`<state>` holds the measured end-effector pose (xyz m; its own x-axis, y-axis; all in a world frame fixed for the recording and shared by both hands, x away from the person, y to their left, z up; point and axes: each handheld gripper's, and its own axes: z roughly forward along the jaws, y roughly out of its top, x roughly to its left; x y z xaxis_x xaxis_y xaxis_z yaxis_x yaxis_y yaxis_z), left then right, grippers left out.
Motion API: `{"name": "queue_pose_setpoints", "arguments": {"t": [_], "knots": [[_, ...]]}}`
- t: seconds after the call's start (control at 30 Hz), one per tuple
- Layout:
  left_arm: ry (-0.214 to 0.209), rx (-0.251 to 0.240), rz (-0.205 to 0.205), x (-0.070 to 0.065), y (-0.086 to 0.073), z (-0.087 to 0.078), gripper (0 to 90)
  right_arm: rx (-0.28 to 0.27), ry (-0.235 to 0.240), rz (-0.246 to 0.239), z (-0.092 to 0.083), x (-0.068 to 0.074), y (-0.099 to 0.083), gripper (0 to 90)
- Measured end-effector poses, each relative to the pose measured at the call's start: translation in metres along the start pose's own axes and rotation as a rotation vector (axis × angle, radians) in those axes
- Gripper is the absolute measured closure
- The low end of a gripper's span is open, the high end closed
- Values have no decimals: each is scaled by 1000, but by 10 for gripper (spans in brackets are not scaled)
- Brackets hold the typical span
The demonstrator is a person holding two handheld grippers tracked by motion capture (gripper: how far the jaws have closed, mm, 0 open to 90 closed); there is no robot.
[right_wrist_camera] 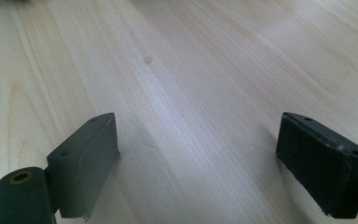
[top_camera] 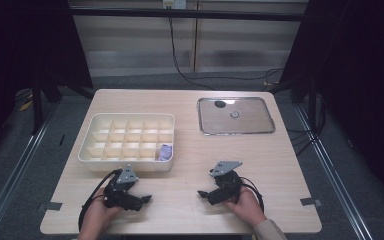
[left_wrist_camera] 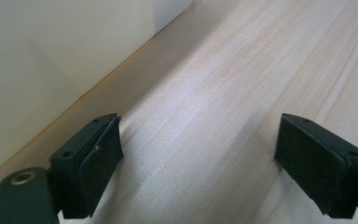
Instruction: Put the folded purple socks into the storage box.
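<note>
Both grippers rest on the wooden table point(top_camera: 190, 165) near its front edge, each held by a hand. My left gripper point(top_camera: 146, 199) lies at the front left, just below the cream divided tray point(top_camera: 126, 120), jaws pointing right; its own view shows the left gripper point(left_wrist_camera: 198, 161) open over bare wood, with the tray's cream wall point(left_wrist_camera: 51, 60) close by. My right gripper point(top_camera: 200, 193) lies at the front right, jaws pointing left; its own view shows the right gripper point(right_wrist_camera: 198, 158) open with nothing between the pads. A small purple-white item point(top_camera: 165, 151) sits in the tray's front right compartment.
A shallow metal tray point(top_camera: 236, 115) lies at the back right with a small round part point(top_camera: 234, 114) and a dark piece point(top_camera: 220, 104) in it. Cables trail from both grippers. Tape marks sit at the table's front corners point(top_camera: 53, 205).
</note>
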<state>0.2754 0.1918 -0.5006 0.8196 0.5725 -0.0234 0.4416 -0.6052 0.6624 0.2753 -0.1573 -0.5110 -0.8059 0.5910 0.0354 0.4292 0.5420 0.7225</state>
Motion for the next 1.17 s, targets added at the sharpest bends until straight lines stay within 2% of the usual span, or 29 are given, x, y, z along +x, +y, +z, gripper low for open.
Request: {"name": "queue_pose_setpoints", "arguments": {"t": [0.5,0.97,1.17], "knots": [[-6,-47,9,1,-5,1,127,-2,1,1,0,0,0,122],[-11,-74,8,0,-8,3,99,-1,1,0,0,0,0,122],[-8,-68,13,0,-8,3,85,-2,2,1,0,0,0,122]]}}
